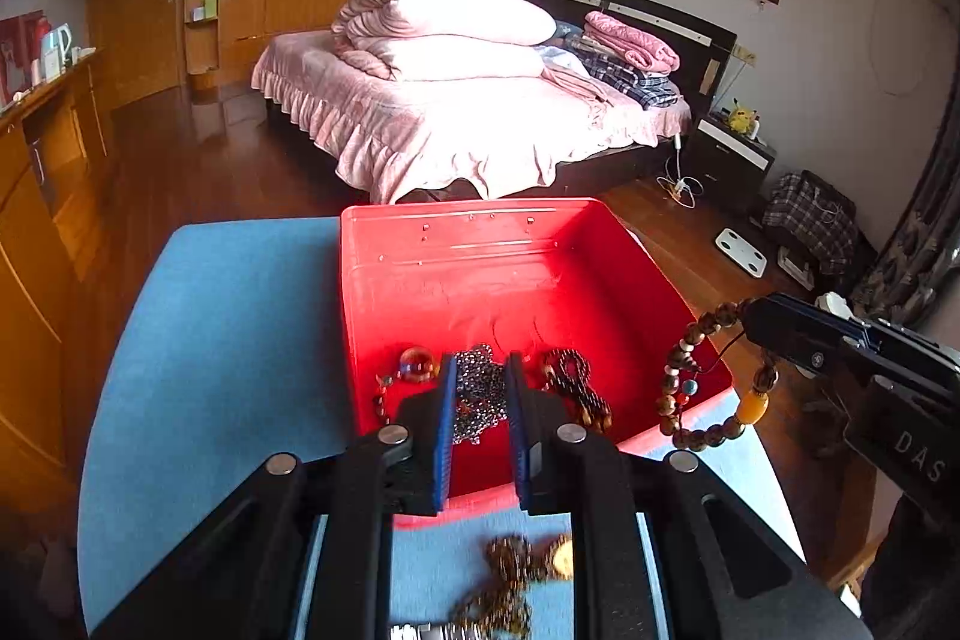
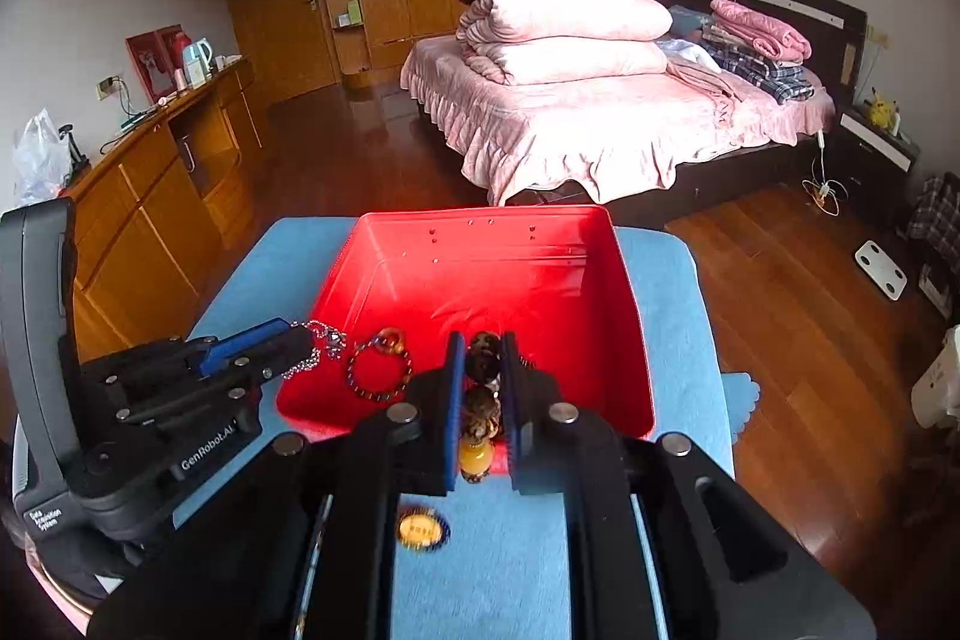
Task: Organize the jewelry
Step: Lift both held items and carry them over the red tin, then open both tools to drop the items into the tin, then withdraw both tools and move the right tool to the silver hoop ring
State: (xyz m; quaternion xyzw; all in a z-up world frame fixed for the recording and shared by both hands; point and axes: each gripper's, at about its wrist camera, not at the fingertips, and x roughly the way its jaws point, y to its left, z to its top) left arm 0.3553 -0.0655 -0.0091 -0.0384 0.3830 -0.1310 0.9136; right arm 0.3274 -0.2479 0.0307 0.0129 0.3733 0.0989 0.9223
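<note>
A red box (image 1: 480, 274) stands open on a blue cloth (image 1: 228, 340). My left gripper (image 1: 480, 373) is shut on a silver bead chain (image 1: 477, 415) that hangs over the box's near left part; the chain (image 2: 318, 343) dangles from the left gripper (image 2: 300, 337) in the right wrist view. My right gripper (image 2: 483, 349) is shut on a brown wooden bead bracelet (image 2: 483, 409) with an amber bead, above the box's near edge. That bracelet (image 1: 690, 388) droops in a loop from the right gripper (image 1: 750, 319). A dark bead bracelet (image 2: 378, 367) lies in the box.
On the cloth in front of the box lies a brown bead string with a gold medallion (image 2: 423, 529). More bead pieces (image 1: 579, 391) rest on the box floor. Beyond are a bed (image 1: 468, 112), a wooden cabinet (image 2: 162, 172) at left and wood floor with a white scale (image 2: 879, 271).
</note>
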